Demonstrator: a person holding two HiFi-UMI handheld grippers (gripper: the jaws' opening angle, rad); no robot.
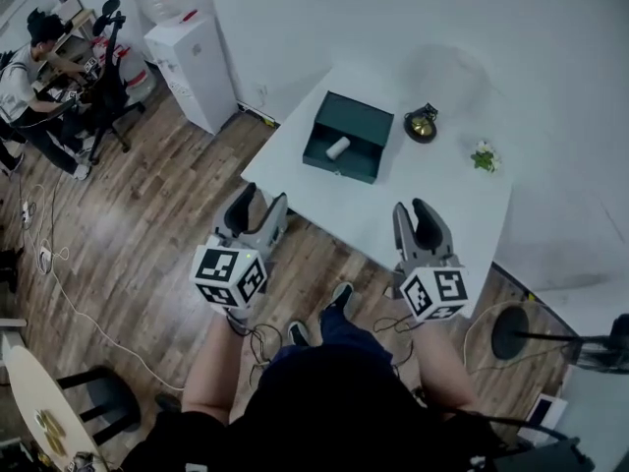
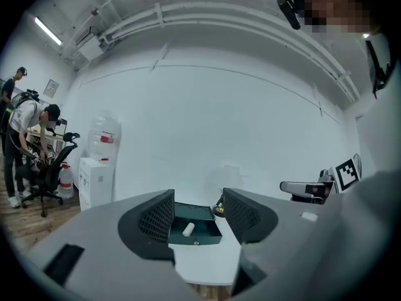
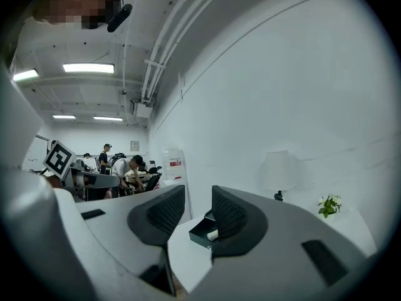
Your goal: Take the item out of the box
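Hazards from this position concern the approach and the pinch. My left gripper [image 1: 261, 206] and right gripper [image 1: 413, 214] both stand wide open with nothing between their pads, at the near edge of the table [image 1: 393, 180]. The white roll [image 1: 337, 147] lies on the floor of the open green box [image 1: 347, 126], well apart from both grippers. The roll looks round and smooth, so a pinch placed off centre would probably squirt it sideways against a wall. A jaw lowered too close to the rim may strike it and push the box toward the small dark dish [image 1: 421, 124] just beside it. If one pad catches the wall along with the roll, the box would likely lift too. Steadying the box with one gripper should reduce both risks.
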